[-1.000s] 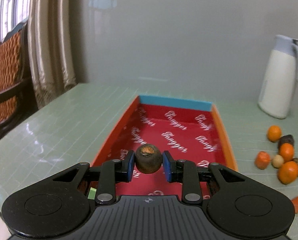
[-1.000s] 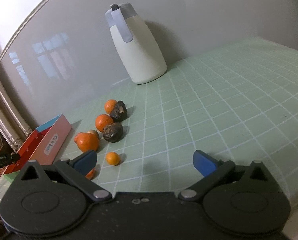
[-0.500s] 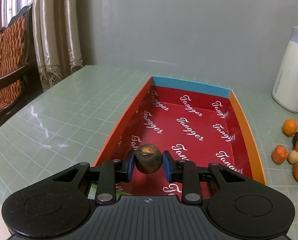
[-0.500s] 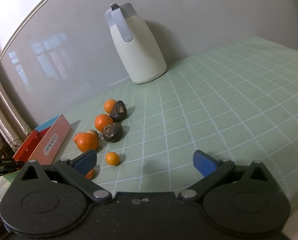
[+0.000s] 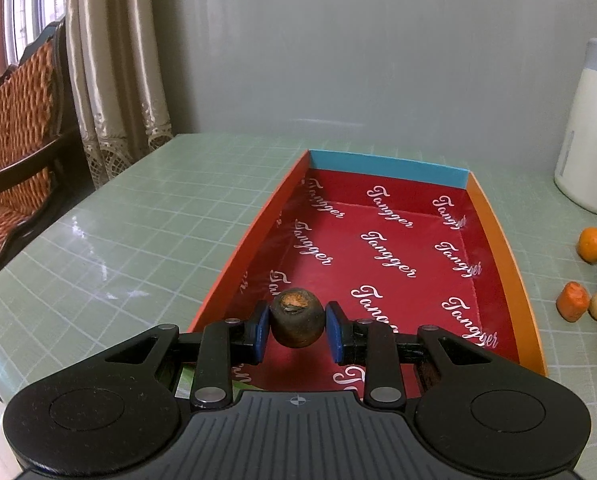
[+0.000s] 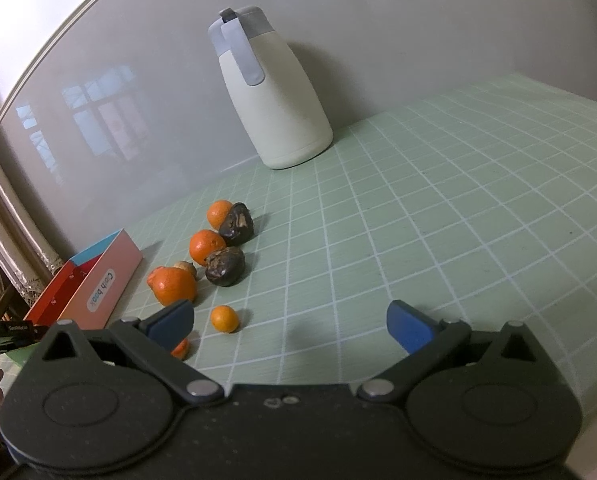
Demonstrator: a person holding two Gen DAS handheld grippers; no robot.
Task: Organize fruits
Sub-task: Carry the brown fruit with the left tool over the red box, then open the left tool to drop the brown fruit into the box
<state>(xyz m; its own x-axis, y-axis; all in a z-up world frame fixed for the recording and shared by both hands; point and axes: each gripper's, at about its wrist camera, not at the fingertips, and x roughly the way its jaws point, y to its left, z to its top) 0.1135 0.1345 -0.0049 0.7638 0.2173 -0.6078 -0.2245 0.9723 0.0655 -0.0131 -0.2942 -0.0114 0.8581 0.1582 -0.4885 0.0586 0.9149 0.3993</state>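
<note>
My left gripper (image 5: 297,332) is shut on a dark round fruit (image 5: 297,322) with an orange patch on top. It hangs over the near end of a red-lined box (image 5: 494,240) with orange walls and a blue far wall. Nothing else lies in the box. My right gripper (image 6: 290,326) stands open above the green table with nothing between its blue pads. Ahead of it lie several oranges (image 6: 204,246), two dark fruits (image 6: 225,266), a small tan fruit (image 6: 187,267) and a small orange (image 6: 224,319). The box (image 6: 106,284) shows at the left of that view.
A white thermos jug (image 6: 272,92) stands by the wall behind the fruit pile, also at the right edge as a jug (image 5: 590,132). A wicker chair (image 5: 14,152) and curtains (image 5: 110,64) stand left of the table (image 5: 138,232).
The left gripper with the dark fruit has tilted down and shifted over the box, so more of the box floor shows. The right gripper has not moved.
</note>
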